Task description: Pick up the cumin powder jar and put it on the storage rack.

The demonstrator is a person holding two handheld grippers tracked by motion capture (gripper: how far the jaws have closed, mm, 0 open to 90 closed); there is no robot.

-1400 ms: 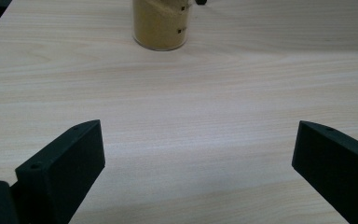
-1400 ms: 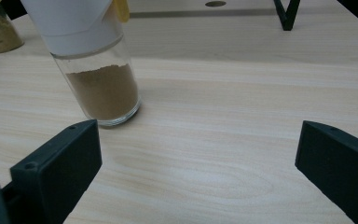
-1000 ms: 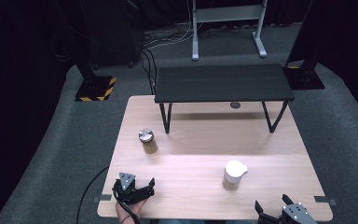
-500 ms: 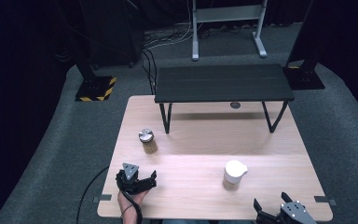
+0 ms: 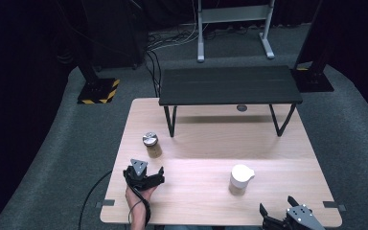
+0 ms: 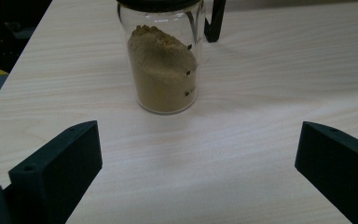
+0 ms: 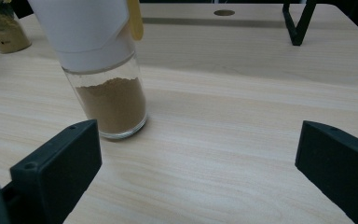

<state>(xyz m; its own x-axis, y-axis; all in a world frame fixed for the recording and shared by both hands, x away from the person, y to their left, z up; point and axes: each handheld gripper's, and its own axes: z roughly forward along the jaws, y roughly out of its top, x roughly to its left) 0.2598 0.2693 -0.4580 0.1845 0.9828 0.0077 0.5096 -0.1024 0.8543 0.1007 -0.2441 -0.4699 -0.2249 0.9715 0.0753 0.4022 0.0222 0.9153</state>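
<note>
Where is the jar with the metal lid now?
In the high view, the metal-lidded jar stands on the table's left side, just beyond the left gripper, near the black shelf's left leg.

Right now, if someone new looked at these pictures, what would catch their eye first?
Two glass jars of brown powder on the pale wooden table: the metal-lid jar at the left, and the white-cap jar nearer the front right. Each has a gripper with open jaws aimed at it, the left gripper just short of the metal-lid jar, the right gripper at the front edge. Behind stands a low black bench.
</note>
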